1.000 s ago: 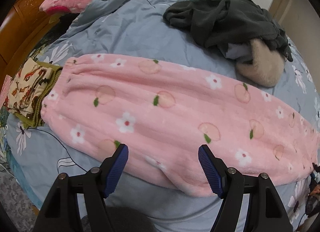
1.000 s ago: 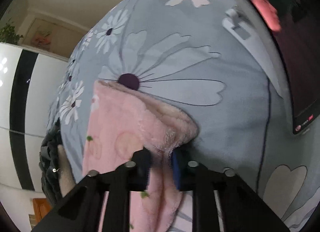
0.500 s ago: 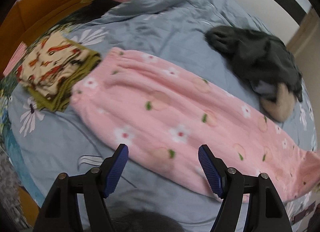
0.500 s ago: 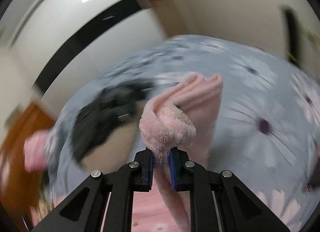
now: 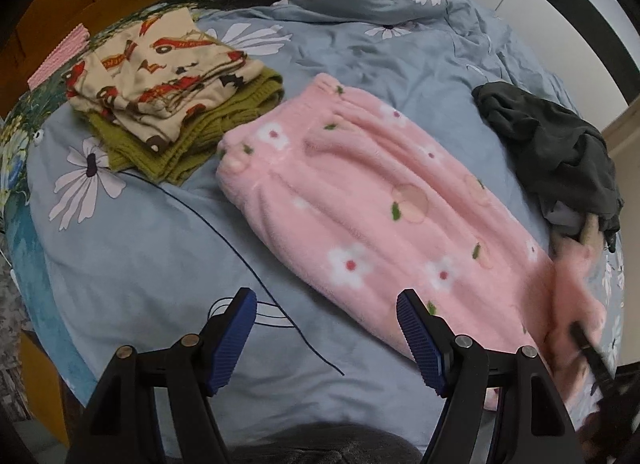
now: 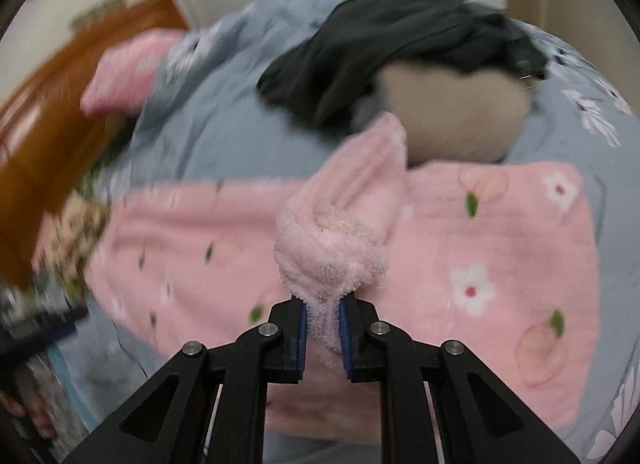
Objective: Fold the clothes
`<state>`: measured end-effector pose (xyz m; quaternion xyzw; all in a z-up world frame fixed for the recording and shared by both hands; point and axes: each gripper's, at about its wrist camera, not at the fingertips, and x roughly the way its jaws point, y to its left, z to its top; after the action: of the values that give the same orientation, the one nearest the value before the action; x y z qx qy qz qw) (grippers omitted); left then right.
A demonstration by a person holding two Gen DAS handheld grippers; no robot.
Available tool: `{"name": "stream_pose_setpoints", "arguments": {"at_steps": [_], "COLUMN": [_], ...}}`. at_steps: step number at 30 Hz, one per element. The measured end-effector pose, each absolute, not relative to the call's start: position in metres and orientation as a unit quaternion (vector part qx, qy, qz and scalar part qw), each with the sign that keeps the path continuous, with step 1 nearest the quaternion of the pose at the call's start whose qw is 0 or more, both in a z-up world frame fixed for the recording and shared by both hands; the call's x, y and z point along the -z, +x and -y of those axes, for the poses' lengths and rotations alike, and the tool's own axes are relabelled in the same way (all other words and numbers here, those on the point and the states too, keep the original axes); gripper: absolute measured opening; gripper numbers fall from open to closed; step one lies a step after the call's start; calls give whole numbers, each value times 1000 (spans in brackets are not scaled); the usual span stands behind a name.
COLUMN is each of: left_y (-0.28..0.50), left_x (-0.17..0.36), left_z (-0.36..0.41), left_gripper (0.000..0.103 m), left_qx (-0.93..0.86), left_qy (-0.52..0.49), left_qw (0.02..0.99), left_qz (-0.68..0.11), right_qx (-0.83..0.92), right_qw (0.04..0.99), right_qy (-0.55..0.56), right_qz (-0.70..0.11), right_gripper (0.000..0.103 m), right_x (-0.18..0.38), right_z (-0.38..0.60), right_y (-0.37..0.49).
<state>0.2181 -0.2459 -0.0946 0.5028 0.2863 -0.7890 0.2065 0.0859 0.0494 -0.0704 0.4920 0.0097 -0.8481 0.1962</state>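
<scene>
Pink fleece trousers (image 5: 360, 200) lie lengthwise on bed (image 5: 160, 264). Right tongs (image 6: 323, 328) pinch cuff end, lifted over leg. Left tongs (image 5: 326, 338) gape, empty, near hem edge. Risk: thick pile slips from pinch; fold lands skewed, snags dark garment (image 5: 560, 152).

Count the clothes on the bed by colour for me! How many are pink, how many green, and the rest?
Pink: 1, the fleece pants
Green: 1, the folded knit
Cream with red trucks: 1, the folded piece on the knit
Dark grey: 1, the crumpled pile
Total: 4
</scene>
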Motion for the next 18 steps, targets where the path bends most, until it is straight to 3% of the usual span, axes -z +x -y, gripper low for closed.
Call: {"name": "stream_pose_setpoints", "arguments": {"at_steps": [4, 6, 8, 12, 18], "left_y": [212, 205, 198, 169, 113], "left_x": [96, 96, 96, 92, 102], "left_z": [236, 229, 221, 189, 121], "left_gripper": [76, 76, 76, 76, 77], "left_qx": [795, 798, 801, 805, 788], "left_qy": [507, 510, 511, 522, 557], "left_qw": [185, 169, 150, 69, -47], "left_qz": [-275, -272, -274, -273, -260], "right_qx": [835, 821, 796, 801, 831], "right_qw": [201, 230, 287, 298, 176], "right_qy": [509, 519, 533, 519, 515], "right_qz": [-57, -56, -30, 4, 116], "right_gripper": [23, 42, 51, 53, 53], "right_x": [89, 92, 91, 78, 76], "right_z": [-28, -28, -32, -66, -173], "right_y": [99, 104, 109, 112, 96]}}
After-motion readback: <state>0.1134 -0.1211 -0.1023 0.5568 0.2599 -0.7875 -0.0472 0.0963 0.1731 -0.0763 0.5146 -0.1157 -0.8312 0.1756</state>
